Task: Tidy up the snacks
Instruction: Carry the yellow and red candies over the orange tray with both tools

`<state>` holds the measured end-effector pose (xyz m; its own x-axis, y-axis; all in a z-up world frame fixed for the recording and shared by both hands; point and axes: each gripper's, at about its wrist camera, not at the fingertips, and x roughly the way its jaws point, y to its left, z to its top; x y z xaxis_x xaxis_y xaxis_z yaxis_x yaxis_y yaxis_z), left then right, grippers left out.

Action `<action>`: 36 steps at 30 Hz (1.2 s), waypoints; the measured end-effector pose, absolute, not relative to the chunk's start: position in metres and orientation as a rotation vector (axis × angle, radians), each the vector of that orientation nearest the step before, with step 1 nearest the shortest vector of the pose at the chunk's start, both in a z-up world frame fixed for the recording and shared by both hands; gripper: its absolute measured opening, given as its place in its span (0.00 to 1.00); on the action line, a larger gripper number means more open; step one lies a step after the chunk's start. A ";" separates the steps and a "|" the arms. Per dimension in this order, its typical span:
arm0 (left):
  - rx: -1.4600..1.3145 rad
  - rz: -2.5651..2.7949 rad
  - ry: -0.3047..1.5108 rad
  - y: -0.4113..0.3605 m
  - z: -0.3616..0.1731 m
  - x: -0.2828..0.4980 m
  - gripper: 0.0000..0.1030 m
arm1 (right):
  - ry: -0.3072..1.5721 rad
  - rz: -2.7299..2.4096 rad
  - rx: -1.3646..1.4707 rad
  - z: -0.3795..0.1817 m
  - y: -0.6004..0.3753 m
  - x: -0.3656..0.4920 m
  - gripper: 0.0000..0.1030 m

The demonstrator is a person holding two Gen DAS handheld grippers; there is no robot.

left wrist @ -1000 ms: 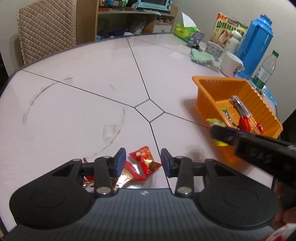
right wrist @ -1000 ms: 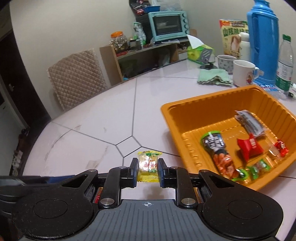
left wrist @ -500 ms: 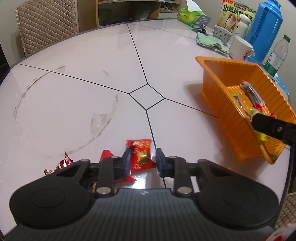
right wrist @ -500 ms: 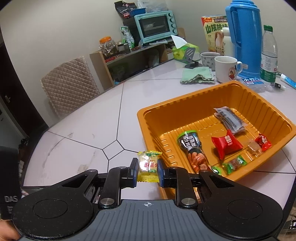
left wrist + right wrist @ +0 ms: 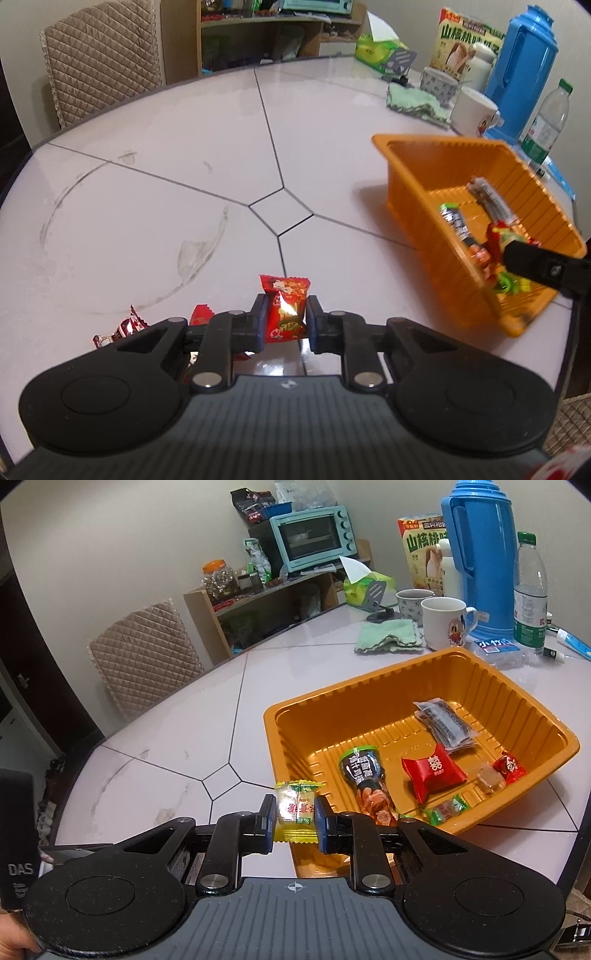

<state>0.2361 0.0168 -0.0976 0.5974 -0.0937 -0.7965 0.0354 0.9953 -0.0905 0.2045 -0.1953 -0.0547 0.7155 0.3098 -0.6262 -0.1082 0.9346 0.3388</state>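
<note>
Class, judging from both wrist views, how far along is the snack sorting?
Done: several snacks lie in the orange plastic tray. In hand: right gripper holds a yellow candy packet; left gripper has just closed on a red candy packet. Left: red wrapped sweets on the white table.

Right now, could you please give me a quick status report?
Left tongs shut on red snack. Right tongs shut on yellow snack, near orange tray. Nothing blocking.

Glossy tiled tabletop (image 5: 155, 192); ribbed orange plastic tray (image 5: 517, 716); shiny foil red candy wrapper (image 5: 286, 310); quilted cloth chair cover (image 5: 144, 664).
</note>
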 end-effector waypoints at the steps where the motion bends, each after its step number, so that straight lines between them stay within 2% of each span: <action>1: -0.074 -0.075 0.920 0.016 -0.093 0.233 0.18 | 0.738 0.240 0.289 -0.053 -0.197 0.204 0.21; 17: -0.103 -0.177 0.799 -0.040 -0.031 0.212 0.18 | 0.715 0.262 0.316 -0.040 -0.242 0.196 0.21; 36: -0.073 -0.240 0.794 -0.123 -0.026 0.263 0.18 | 0.722 0.340 0.326 -0.039 -0.321 0.261 0.22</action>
<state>0.2626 -0.1235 -0.0264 0.6755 -0.2402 -0.6971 0.1857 0.9704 -0.1545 0.2605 -0.3206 -0.0394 0.7008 0.4096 -0.5841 -0.1884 0.8959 0.4023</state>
